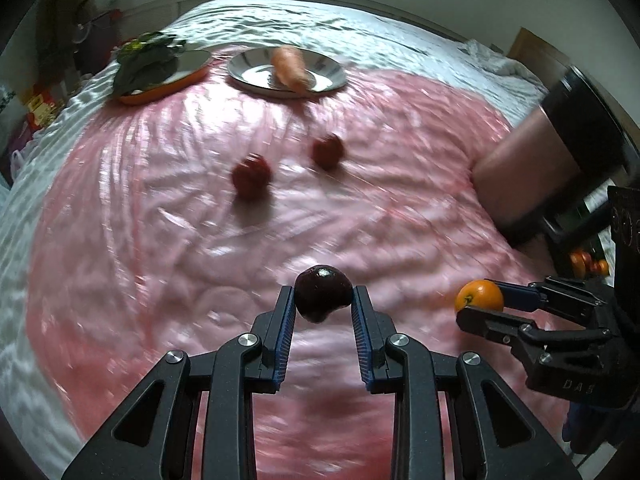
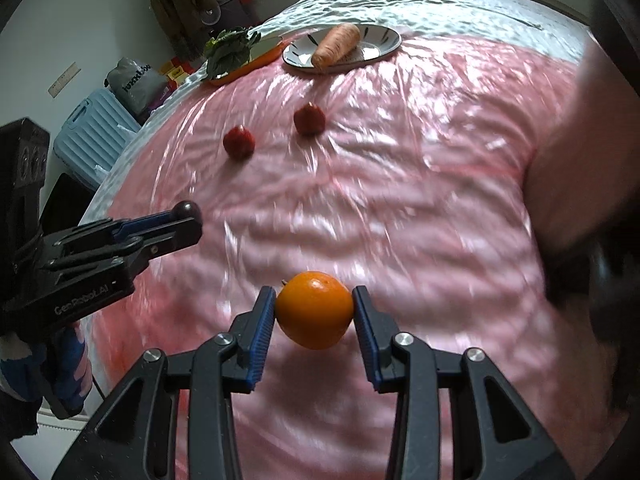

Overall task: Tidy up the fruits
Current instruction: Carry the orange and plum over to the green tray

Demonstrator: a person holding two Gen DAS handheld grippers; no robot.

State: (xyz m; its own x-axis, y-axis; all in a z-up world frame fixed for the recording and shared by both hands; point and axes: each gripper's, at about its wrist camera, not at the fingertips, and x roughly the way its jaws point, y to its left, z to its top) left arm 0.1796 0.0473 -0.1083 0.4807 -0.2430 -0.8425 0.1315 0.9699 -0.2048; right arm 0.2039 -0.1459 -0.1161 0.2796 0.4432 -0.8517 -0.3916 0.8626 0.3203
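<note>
The left hand-held gripper (image 1: 323, 295) pinched a glossy dark plum (image 1: 322, 293); the right hand-held gripper (image 2: 314, 308) clamped a smooth round orange (image 2: 314, 309), both above the crinkled pink plastic sheet (image 1: 160, 240) on the bed (image 1: 280, 12). Two blurred red fruits (image 2: 239, 142) lay beyond; a carrot (image 2: 335, 45) rested on a plate (image 2: 380, 46), with leafy greens (image 2: 228, 52) on an orange-rimmed dish (image 2: 256, 62).

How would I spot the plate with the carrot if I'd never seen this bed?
Look to the far edge of the pink sheet covering the bed. Two dishes sit there side by side. The white plate on the right holds a pale orange carrot; its neighbour, an orange-rimmed dish, carries dark leafy greens instead.
</note>
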